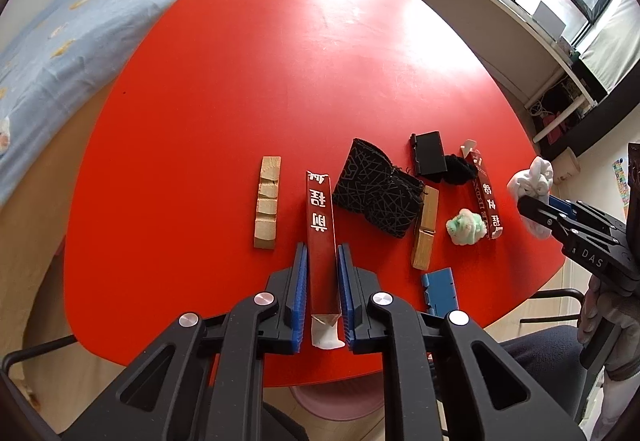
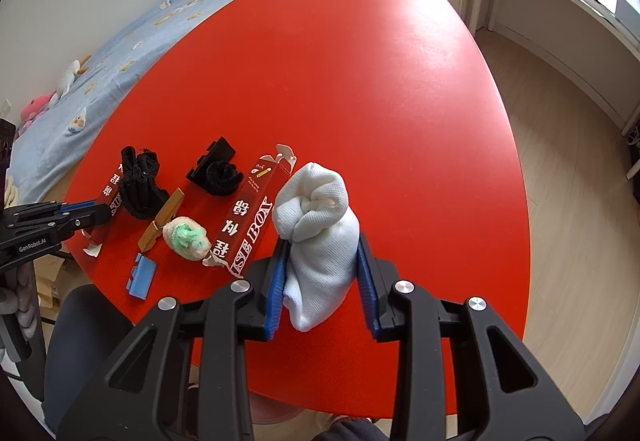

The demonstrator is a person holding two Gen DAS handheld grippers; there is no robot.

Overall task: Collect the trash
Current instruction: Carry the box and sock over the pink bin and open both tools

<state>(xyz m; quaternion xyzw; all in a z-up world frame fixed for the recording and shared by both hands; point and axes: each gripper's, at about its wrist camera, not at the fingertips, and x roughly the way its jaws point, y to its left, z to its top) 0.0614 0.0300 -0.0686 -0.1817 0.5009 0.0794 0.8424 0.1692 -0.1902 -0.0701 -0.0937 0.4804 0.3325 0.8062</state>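
Observation:
My left gripper [image 1: 322, 249] is shut on a long dark red box [image 1: 320, 209] with white characters, which lies on the red table [image 1: 280, 61] near its front edge. My right gripper [image 2: 323, 241] is shut on a rolled white sock [image 2: 320, 213], its blue pads pressing both sides just above the table. A second red box [image 2: 248, 217] lies left of the sock. Beside it sits a crumpled green-and-white wad [image 2: 186, 237]. In the left wrist view the right gripper [image 1: 534, 203] and the white sock [image 1: 534, 171] show at the far right.
Between the two grippers lie a wooden clothespin [image 1: 425, 229], a black patterned cloth [image 1: 378, 193], a black plastic part [image 1: 429, 159], a black fuzzy roll [image 1: 460, 169] and a blue plastic piece [image 1: 440, 291]. A notched wooden block [image 1: 268, 203] lies left. A bed [image 1: 60, 41] stands beyond.

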